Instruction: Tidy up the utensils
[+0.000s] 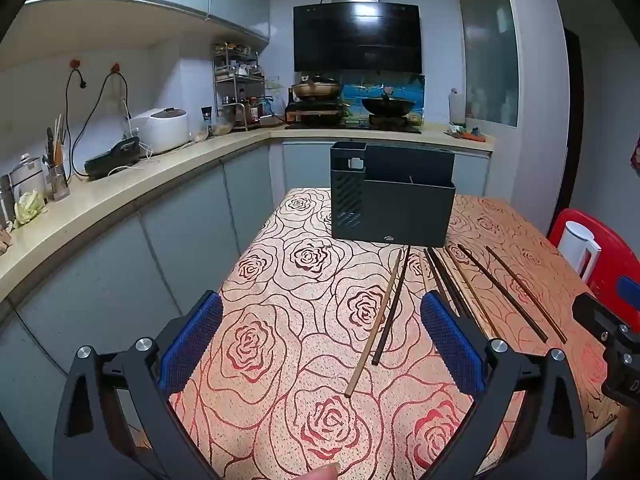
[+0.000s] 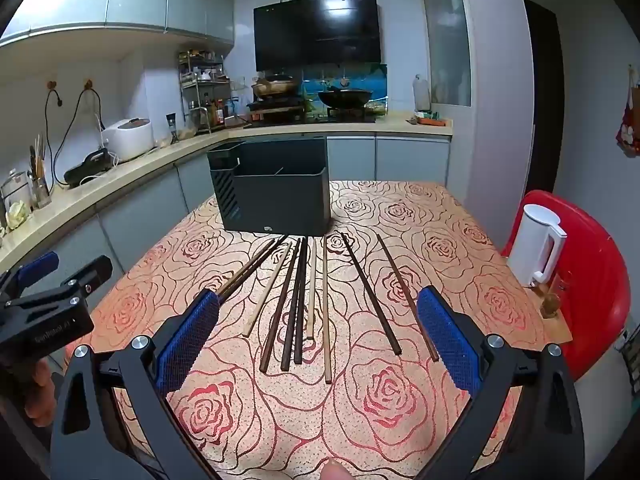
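Several loose chopsticks [image 2: 298, 300], dark and pale, lie fanned out on the rose-patterned tablecloth [image 2: 400, 400] in front of a dark grey utensil holder [image 2: 276, 200] with compartments. The holder [image 1: 394, 200] stands at the table's far side. My right gripper [image 2: 318, 316] hovers open above the near ends of the chopsticks, nothing between its blue pads. My left gripper [image 1: 322, 320] is open too, over the cloth left of the row, with a pale chopstick [image 1: 376, 320] and a dark one lying between its fingers' line of sight. Nothing is held.
A red stool [image 2: 592, 280] carrying a white kettle [image 2: 536, 240] stands right of the table. A kitchen counter [image 1: 120, 192] with a rice cooker, jars and a stove with pans runs along the left and back. The table edge drops off at left.
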